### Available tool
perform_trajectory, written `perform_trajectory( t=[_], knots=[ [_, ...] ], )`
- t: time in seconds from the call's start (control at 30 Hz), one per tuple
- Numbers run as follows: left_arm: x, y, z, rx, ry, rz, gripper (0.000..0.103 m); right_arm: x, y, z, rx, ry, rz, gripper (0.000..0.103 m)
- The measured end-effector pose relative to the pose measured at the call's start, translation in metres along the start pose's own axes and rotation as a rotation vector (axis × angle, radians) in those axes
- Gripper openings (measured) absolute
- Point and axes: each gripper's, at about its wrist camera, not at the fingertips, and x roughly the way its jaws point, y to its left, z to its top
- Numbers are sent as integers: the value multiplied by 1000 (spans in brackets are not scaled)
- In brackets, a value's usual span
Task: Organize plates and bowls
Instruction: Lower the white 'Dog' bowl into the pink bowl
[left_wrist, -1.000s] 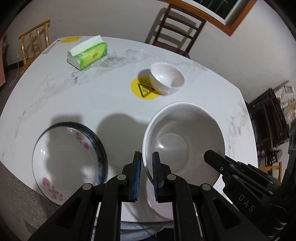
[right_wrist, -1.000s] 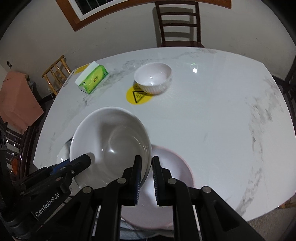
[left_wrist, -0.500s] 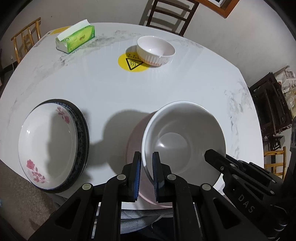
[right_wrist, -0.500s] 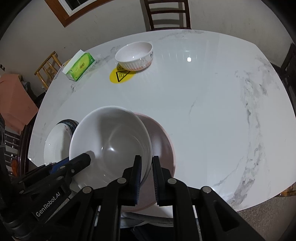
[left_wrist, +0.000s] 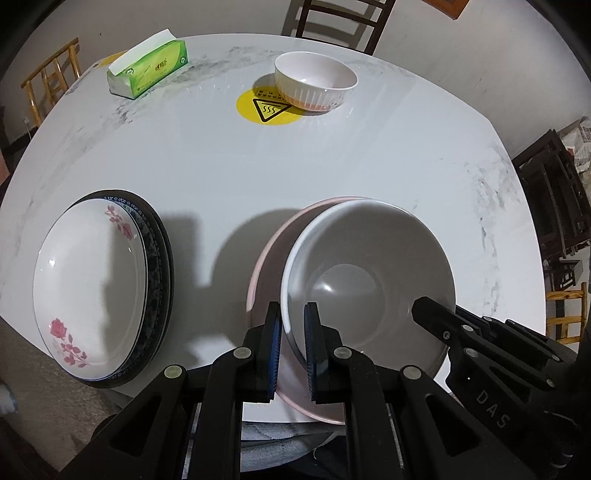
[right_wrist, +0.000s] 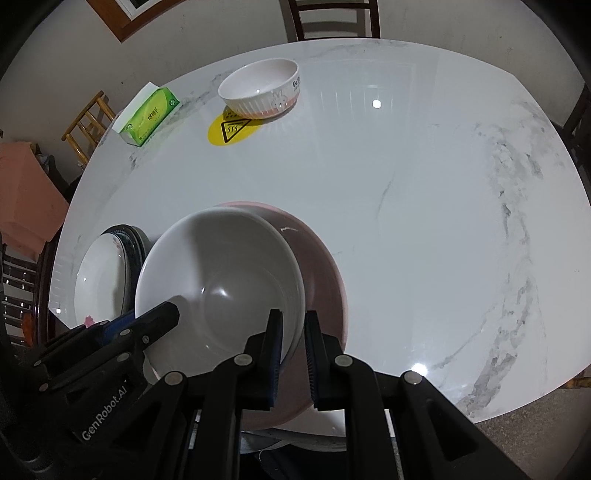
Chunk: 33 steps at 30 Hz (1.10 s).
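Both jaws are clamped on the rim of the same white bowl — our left gripper pinches its near-left edge, our right gripper the opposite edge, each seen from the other's camera as a black finger reaching over the rim. We hold the bowl above a pink plate at the near edge of the marble table; whether bowl and plate touch we cannot tell. A second ago the plate barely peeked out beneath the bowl; now its pink rim shows broadly along one side, and the table looks closer, so we have brought the bowl down. The grip itself has not changed. To our left, well apart, a flowered plate lies stacked on a dark-rimmed one, now fully in view. At the far side a small ribbed bowl sits partly on a yellow warning sticker, with a green tissue box beyond.
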Motion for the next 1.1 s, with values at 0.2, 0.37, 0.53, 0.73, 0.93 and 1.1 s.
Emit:
perform_trajectory(
  t=[0.2, 0.37, 0.53, 0.73, 0.93, 1.1],
  knots=[
    [8, -1, 1, 5, 14, 24, 9, 8, -2, 3, 8, 16, -3, 13],
    [8, -4, 2, 10, 11, 35, 9, 9, -3, 5, 9, 20, -2, 14],
    [10, -7, 3, 18, 10, 43, 12, 10, -1, 5, 7, 23, -7, 15],
    [11, -8, 3, 25, 12, 48, 14, 11, -2, 6, 18, 24, -3, 15],
    [9, -8, 3, 25, 13, 48, 17, 9, -3, 6, 20, 14, 0, 15],
    [8, -9, 3, 28, 11, 54, 19, 7, -4, 5, 18, 9, 6, 15]
  ],
)
